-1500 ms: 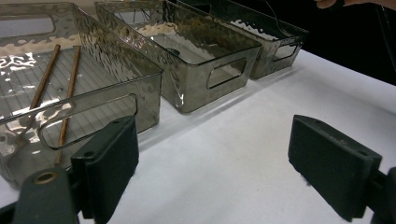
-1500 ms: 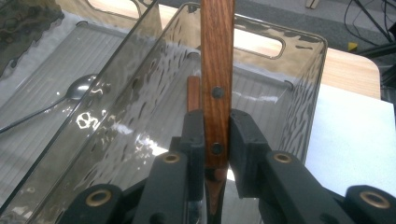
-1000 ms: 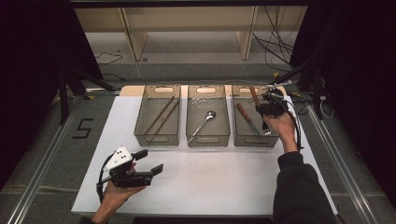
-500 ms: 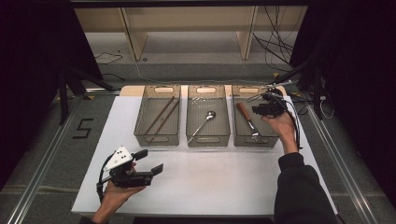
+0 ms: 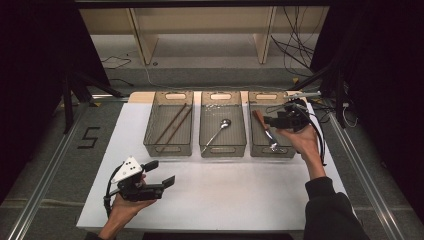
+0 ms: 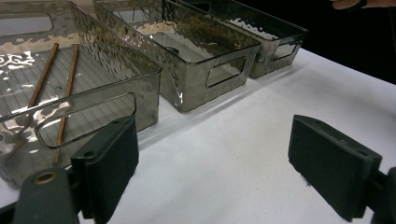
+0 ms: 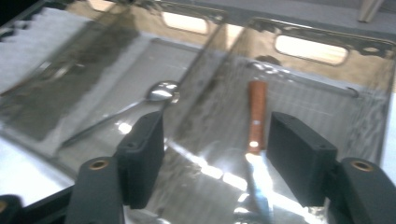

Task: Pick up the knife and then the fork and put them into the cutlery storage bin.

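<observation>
Right gripper view: right gripper (image 7: 212,154) seen above right bin (image 7: 373,126), jaws just opened, nothing held; knife (image 7: 256,140) lain directly below, long axis running away from jaws.

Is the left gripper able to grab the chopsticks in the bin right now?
Probably yes. The left gripper is open and empty, the chopsticks lie in the open-topped left bin just beyond it, and nothing lies between. It would have to reach over the wall.
</observation>
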The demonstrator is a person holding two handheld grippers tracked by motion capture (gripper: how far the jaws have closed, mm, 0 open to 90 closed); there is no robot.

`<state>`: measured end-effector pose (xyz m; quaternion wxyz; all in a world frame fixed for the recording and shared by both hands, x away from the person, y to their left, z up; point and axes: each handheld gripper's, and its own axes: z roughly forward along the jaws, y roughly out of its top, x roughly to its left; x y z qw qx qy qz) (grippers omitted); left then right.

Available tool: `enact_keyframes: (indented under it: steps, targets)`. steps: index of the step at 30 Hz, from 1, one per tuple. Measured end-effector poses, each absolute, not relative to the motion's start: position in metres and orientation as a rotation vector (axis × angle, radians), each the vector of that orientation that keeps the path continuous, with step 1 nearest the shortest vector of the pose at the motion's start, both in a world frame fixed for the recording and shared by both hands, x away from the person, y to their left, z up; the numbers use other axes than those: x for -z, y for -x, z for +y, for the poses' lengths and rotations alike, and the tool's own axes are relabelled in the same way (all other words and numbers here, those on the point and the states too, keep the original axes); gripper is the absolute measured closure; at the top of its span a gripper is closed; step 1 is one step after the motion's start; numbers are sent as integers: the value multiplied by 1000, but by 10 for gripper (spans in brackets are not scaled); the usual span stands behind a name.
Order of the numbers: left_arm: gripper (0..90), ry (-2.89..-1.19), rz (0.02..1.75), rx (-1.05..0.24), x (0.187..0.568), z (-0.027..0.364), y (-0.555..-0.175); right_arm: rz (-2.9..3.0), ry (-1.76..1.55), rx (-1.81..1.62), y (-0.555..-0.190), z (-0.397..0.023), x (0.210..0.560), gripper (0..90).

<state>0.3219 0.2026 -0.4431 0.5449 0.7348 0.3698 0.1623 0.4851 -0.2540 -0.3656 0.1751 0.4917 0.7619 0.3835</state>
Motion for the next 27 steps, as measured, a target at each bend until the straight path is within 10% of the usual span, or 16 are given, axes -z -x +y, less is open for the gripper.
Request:
enact_keyframes:
  steps: [27]
  targets:
    - [157, -1752, 877, -375, 444, 202, -321, 2204, -1193, -1320, -397, -224, 372, 241]
